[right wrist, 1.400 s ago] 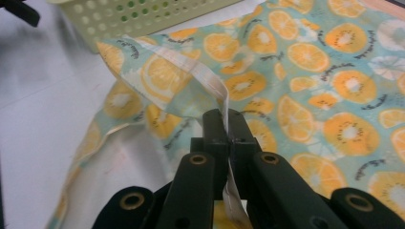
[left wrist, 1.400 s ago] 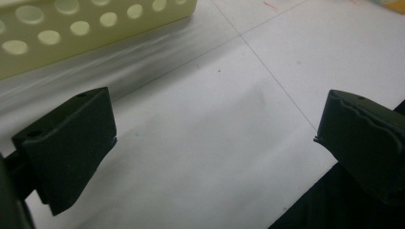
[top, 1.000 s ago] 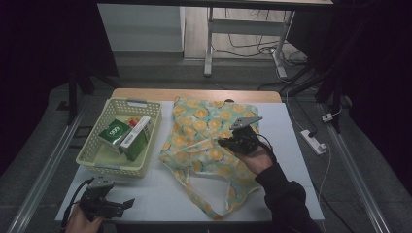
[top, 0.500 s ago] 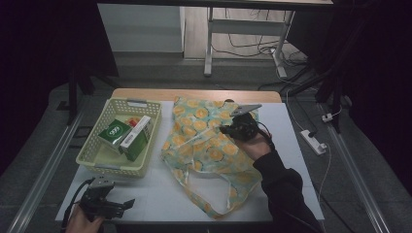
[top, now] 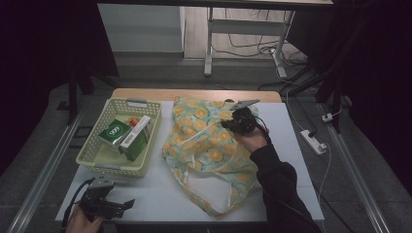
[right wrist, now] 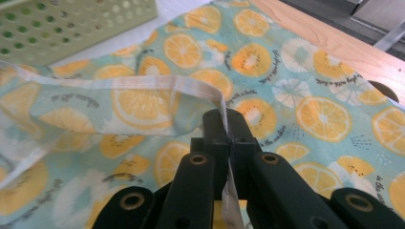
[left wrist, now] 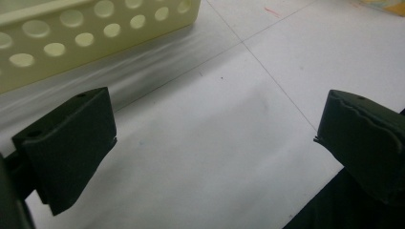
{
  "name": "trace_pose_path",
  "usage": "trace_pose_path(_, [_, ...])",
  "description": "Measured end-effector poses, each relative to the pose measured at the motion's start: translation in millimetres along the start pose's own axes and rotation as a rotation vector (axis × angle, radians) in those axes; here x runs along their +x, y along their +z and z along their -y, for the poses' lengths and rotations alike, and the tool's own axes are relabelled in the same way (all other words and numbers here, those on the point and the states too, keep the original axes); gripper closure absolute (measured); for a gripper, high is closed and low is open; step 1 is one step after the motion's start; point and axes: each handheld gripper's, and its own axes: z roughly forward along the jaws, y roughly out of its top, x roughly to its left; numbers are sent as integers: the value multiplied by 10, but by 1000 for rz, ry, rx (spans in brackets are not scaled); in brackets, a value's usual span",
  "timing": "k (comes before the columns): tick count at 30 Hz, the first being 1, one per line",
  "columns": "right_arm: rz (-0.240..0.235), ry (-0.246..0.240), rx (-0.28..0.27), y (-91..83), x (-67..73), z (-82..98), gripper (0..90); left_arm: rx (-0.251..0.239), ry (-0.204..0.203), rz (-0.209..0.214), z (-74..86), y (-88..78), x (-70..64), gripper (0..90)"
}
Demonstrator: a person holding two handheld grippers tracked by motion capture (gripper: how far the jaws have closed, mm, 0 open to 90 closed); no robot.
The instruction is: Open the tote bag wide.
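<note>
A cloth bag printed with orange slices (top: 204, 141) lies spread on the white table, its handle loops trailing toward the front edge. My right gripper (top: 228, 124) is over the bag's upper right part, shut on the bag's top hem, which it lifts. In the right gripper view the jaws (right wrist: 224, 119) pinch the white-edged hem (right wrist: 143, 83) and the fabric stretches away to the left. My left gripper (top: 127, 205) rests at the table's front left corner, open, with bare table between its fingers (left wrist: 71, 143).
A pale yellow perforated basket (top: 92, 160) stands at the left with a green box (top: 115, 132) and a white-and-green box (top: 136, 136) inside. The wooden table edge (top: 194, 93) runs along the back. A power strip (top: 313, 141) lies on the floor at the right.
My right gripper has carried the pinched hem up and toward the back right, raising the bag's edge. The left gripper has stayed in place.
</note>
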Motion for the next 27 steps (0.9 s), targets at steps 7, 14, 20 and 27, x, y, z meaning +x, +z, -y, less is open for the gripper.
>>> trace_pose_path(7, [4, 13, 21, 200, -94, 151, 890, 2, 2, -2, -1, 2, -2, 0])
trace_pose_path(14, [16, 21, 58, 381, -153, 327, 888, 3, 1, -1, -1, 3, 0, 0])
trace_pose_path(20, [20, 24, 98, 451, -181, 412, 876, 4, 5, -2, -2, 4, -3, 0])
trace_pose_path(27, [26, 25, 131, 499, -189, 465, 786, 5, 5, -5, -2, 6, -5, 0])
